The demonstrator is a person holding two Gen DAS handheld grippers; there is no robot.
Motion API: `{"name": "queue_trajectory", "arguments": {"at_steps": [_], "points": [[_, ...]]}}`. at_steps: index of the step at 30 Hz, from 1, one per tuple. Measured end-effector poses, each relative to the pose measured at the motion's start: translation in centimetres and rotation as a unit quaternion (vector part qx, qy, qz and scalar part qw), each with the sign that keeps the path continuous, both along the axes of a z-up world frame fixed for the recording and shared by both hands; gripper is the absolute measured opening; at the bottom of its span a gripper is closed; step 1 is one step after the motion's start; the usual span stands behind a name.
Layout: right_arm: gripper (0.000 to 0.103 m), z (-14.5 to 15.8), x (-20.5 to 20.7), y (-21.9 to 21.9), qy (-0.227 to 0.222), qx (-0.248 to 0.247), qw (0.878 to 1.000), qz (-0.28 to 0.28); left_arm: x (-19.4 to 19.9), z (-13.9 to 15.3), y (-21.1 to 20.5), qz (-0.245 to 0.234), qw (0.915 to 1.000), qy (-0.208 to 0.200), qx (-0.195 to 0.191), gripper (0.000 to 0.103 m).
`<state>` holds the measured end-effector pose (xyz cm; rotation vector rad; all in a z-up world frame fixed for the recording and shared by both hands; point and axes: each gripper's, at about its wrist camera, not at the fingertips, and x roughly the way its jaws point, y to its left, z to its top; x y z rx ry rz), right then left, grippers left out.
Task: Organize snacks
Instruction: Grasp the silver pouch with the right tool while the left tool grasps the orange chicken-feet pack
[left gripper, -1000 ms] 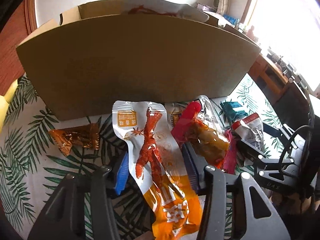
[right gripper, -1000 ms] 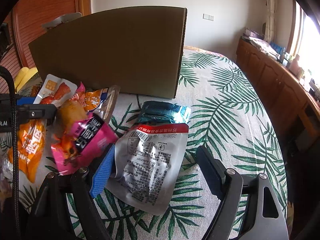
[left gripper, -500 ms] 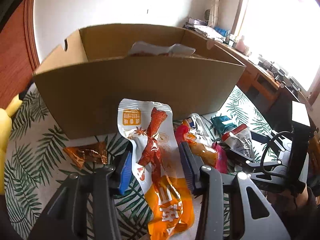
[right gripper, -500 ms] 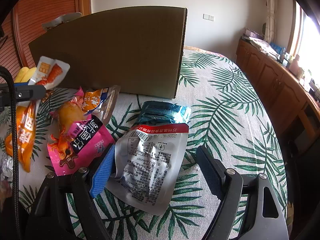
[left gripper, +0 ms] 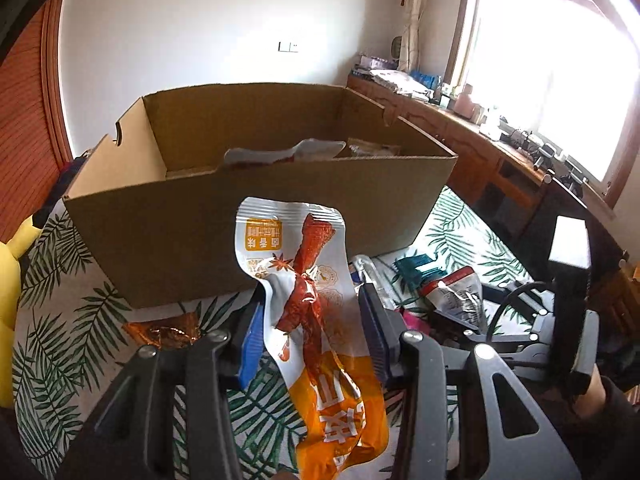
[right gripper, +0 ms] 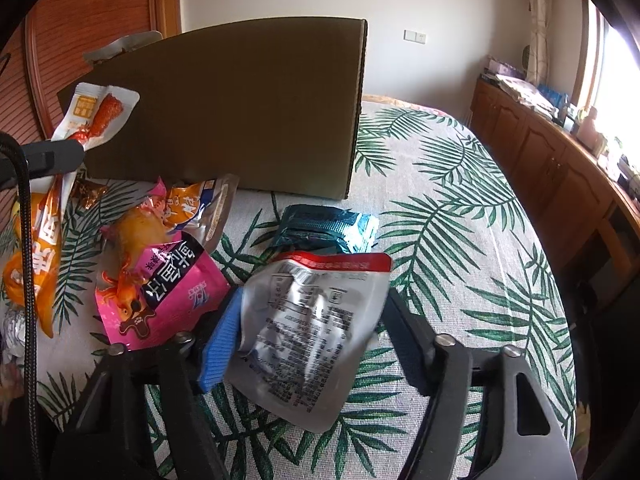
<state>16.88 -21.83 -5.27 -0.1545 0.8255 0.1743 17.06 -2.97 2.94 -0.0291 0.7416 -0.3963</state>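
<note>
My left gripper [left gripper: 312,332] is shut on a white and orange chicken-foot snack pack [left gripper: 308,312] and holds it in the air in front of the open cardboard box [left gripper: 256,224]; the pack also shows in the right wrist view [right gripper: 94,116]. The box holds a few packs [left gripper: 284,154]. My right gripper [right gripper: 308,320] is closed on a silver pack with a red top edge [right gripper: 316,316], which looks slightly raised off the table.
On the palm-leaf tablecloth [right gripper: 460,208] lie a pink pack [right gripper: 168,284], an orange pack [right gripper: 180,208], a teal pack [right gripper: 324,226] and a brown candy wrapper [left gripper: 164,332]. A yellow object [left gripper: 8,280] is at the left. A wooden sideboard [right gripper: 560,160] runs along the right.
My left gripper has lifted the chicken-foot pack off the table, up to the height of the box's front wall. My right gripper has closed on the silver pack.
</note>
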Motion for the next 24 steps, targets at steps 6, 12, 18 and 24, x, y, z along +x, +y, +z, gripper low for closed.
{"name": "queue_trajectory", "arguments": {"at_steps": [6, 12, 18, 24], "points": [[0.057, 0.3, -0.2, 0.2, -0.005, -0.006, 1.0, 0.001, -1.1, 1.6, -0.3, -0.006, 0.9998, -0.014, -0.01, 0.042], [0.057, 1.4, -1.4, -0.3, -0.013, 0.01, 1.0, 0.002, -2.1, 3.1, -0.4, -0.014, 0.9994, -0.027, -0.018, 0.042], [0.057, 3.2, -2.1, -0.3, -0.028, 0.012, 1.0, 0.007, -2.9, 4.3, -0.3, -0.018, 0.9989, -0.037, -0.023, 0.042], [0.057, 4.4, -2.8, -0.5, -0.04, 0.022, 0.999, 0.009, -3.6, 5.2, 0.2, -0.02, 0.9984, -0.046, -0.027, 0.042]]}}
